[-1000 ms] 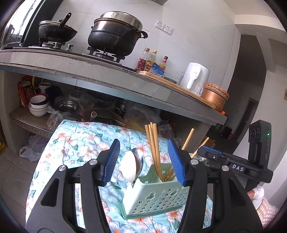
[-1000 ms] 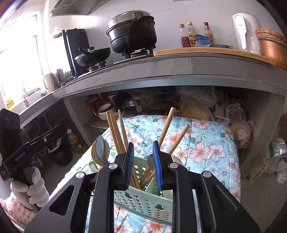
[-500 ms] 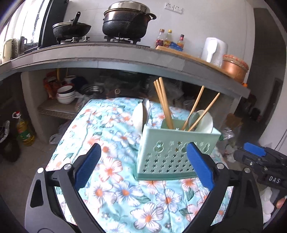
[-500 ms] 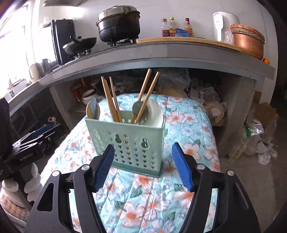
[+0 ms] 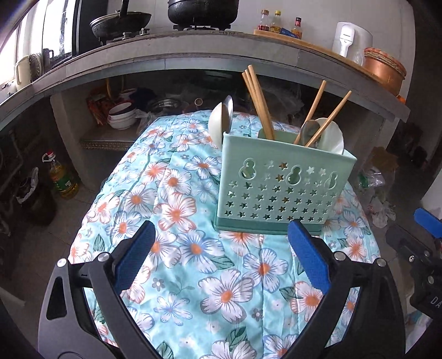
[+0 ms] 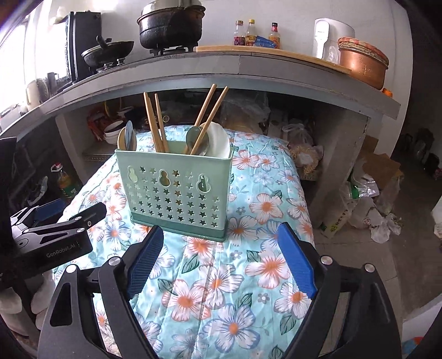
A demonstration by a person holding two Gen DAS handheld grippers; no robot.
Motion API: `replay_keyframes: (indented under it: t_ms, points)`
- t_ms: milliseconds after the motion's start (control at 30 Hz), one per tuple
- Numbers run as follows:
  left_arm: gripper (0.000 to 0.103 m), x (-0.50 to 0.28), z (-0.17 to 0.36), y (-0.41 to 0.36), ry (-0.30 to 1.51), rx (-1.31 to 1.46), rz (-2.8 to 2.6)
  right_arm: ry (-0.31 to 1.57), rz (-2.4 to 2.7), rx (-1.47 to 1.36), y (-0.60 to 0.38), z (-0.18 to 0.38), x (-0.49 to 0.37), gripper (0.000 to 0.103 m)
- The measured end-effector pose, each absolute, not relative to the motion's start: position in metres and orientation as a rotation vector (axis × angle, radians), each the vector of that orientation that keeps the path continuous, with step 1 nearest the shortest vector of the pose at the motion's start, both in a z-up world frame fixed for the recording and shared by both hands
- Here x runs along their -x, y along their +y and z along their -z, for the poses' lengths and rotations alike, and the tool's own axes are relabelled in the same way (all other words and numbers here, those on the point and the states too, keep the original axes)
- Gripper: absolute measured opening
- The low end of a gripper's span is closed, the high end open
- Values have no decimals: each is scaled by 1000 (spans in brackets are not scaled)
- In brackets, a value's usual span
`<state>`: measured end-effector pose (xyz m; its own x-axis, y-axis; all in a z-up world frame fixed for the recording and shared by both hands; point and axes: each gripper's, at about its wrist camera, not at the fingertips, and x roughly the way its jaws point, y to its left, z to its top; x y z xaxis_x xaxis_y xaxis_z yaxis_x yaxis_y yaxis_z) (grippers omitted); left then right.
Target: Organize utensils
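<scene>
Kitchen setting: concrete counter [image 5: 221, 52] running across upper frame w/ black pot [image 6: 171, 24], wok [image 5: 121, 20], sauce bottles [image 6: 257, 34], white appliance [image 5: 350, 38], copper bowl [image 6: 362, 65]. Below it, centre frame, floral cloth [image 5: 193, 276] covering low surface.

Green utensil caddy [image 5: 281, 187] standing upright on cloth, centre-right of left wrist view, centre-left of right wrist view. Holding chopsticks [image 5: 257, 102] leaning in two groups, metal spoons [image 6: 194, 136], white ceramic spoons [image 5: 331, 135]. Nothing lying loose on cloth.

Left gripper [image 5: 221, 243]: hovering in lower frame, jaws spread wide, blue pads [image 5: 135, 256] well apart, gripping nothing; caddy sitting just beyond the tips, not touched.

Right gripper [image 6: 221, 245]: lower frame, jaws opening, nothing between them but cloth; caddy base just beyond pads, apart.

Left gripper body also showing at left edge of right wrist view; white-gloved hand [image 6: 16, 298] showing partly beneath it, lower left.

Oil bottle [image 5: 62, 179] standing on floor, left of frame. Plastic bags [image 6: 367, 210] cluttering floor, right of frame.
</scene>
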<state>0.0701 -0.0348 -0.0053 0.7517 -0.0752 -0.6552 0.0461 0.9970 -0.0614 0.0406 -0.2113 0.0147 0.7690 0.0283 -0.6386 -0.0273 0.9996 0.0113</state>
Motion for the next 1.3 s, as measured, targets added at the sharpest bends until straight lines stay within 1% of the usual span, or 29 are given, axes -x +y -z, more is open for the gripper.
replay_keyframes:
  t_ms: [167,433,1033,1300]
  points:
    - [93,-59,-11,-50,667,-7,91,673,-14,-18,-218,-22,-30,82]
    - [93,-51,-15,-64,657,-53,99,688,21,-86,-238,-21,-21,82]
    - [93,-56,-10,-52,700,-52,80,691,54,-123,-248,-18,-17,82]
    - [93,-55,-11,-42,683,-65,27,681,78,-123,-252,-19,-16,82]
